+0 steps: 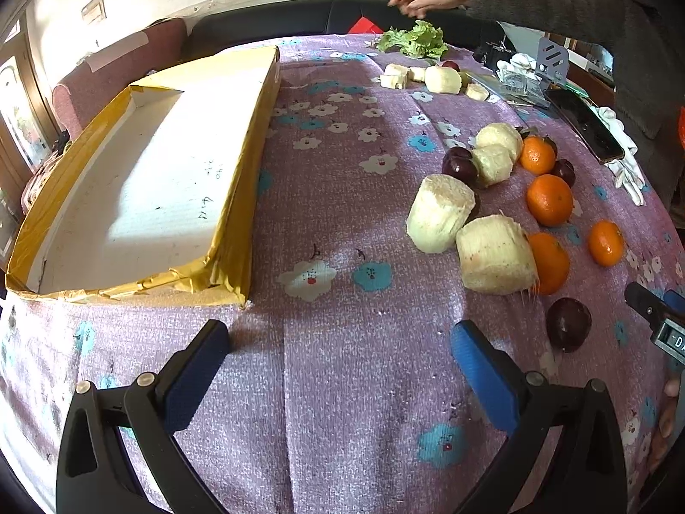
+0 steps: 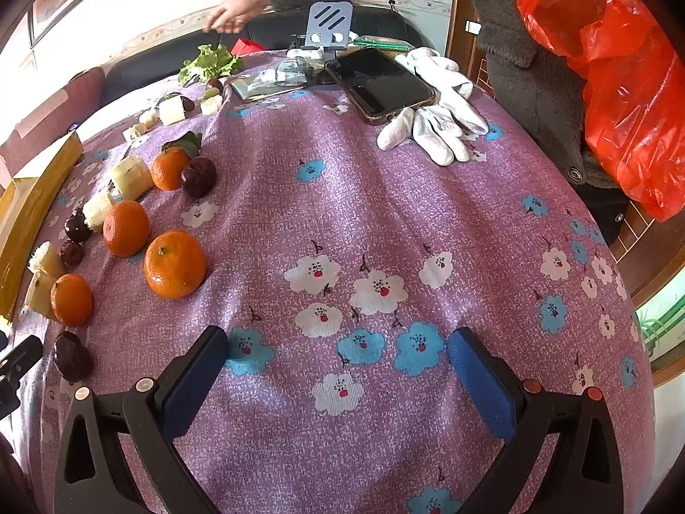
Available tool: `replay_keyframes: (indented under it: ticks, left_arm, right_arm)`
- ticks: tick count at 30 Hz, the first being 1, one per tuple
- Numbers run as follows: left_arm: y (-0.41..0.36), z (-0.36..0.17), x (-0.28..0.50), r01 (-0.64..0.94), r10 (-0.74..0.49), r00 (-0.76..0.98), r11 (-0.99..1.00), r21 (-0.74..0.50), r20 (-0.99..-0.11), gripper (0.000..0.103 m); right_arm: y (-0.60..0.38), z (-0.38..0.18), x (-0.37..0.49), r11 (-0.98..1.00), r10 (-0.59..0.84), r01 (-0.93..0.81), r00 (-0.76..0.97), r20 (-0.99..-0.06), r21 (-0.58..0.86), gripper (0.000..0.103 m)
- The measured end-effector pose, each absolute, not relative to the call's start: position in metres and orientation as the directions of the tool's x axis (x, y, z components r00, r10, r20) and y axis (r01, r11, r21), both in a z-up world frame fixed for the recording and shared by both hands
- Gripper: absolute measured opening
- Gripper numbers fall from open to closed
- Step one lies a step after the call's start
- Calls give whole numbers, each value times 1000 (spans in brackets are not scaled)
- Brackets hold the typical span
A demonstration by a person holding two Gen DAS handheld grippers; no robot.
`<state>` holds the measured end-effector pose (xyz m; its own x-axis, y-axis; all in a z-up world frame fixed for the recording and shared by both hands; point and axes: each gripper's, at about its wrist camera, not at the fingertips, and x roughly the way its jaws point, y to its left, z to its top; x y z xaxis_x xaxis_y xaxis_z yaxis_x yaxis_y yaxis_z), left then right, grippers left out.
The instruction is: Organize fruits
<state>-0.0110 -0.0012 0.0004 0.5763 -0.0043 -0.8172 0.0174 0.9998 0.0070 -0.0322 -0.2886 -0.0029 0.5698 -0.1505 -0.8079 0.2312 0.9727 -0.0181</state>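
Hovering spread wide and empty, left gripper [image 1: 340, 370] sits over purple cloth [image 1: 342, 197]. Four oranges [image 1: 549, 199], four dark plums [image 1: 568, 330], four pale peeled chunks [image 1: 496, 255] cluster ahead-right; nearest plum just beside the right finger. Empty box [image 1: 141, 188] ahead-left. Right view: right gripper [image 2: 338, 370] also spread, empty; four oranges [image 2: 174, 264] and plums [image 2: 72, 356] far left, apart from it.

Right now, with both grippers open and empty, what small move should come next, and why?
Probably ease the left gripper right toward the plum: it lies nearest, apart from the pile, and the box holds no fruit yet.
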Motion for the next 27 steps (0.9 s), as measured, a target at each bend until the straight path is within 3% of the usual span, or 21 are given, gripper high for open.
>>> replay_keyframes:
  ticks: [27]
  left_arm:
    - [-2, 1, -14, -36, 27, 583, 999, 7, -812, 103]
  right_arm:
    - [-288, -3, -34, 973, -151, 232, 571, -807, -18, 103]
